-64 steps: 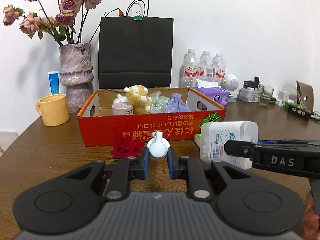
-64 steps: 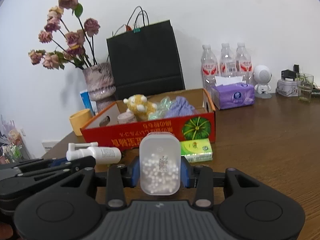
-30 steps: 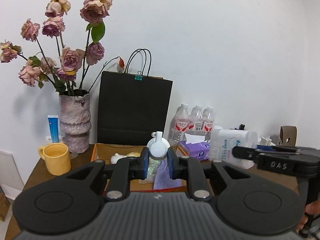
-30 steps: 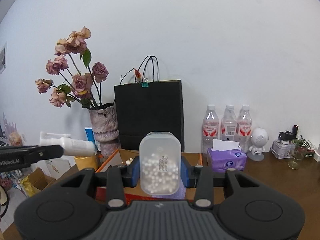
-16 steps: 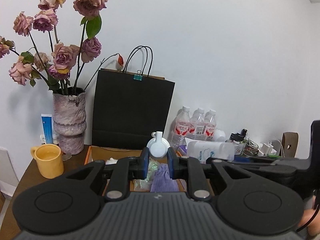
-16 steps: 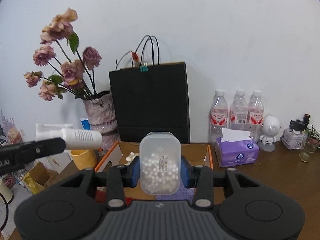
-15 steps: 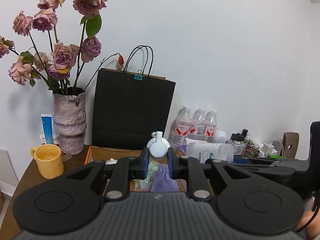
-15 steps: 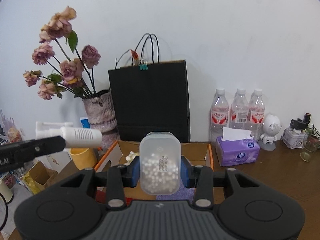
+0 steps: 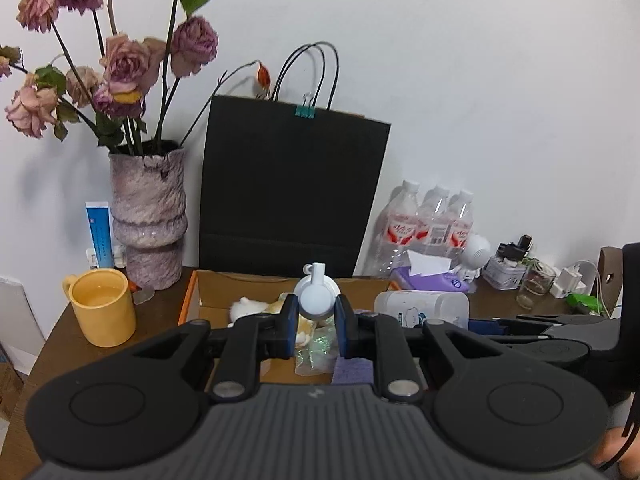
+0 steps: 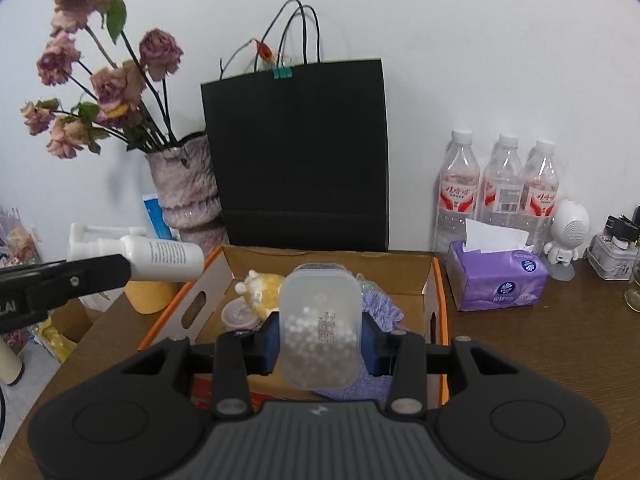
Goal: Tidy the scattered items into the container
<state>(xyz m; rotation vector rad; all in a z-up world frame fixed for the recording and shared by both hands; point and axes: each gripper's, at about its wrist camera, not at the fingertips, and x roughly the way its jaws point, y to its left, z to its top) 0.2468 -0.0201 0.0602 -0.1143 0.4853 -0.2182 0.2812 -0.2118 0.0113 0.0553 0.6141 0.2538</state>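
My left gripper is shut on a white spray bottle, held above the open cardboard box. The bottle also shows from the side in the right wrist view. My right gripper is shut on a clear tub of white beads, over the box's near part. The tub shows lying sideways in the left wrist view. In the box are a yellow plush toy, a small round jar, a purple cloth and a crinkly clear bag.
A black paper bag stands behind the box. A vase of dried roses and a yellow mug are to the left. Three water bottles, a purple tissue pack and a small white robot figure are to the right.
Both grippers have tilted down and moved in over the box, each still holding its item. The box interior now fills more of both views.
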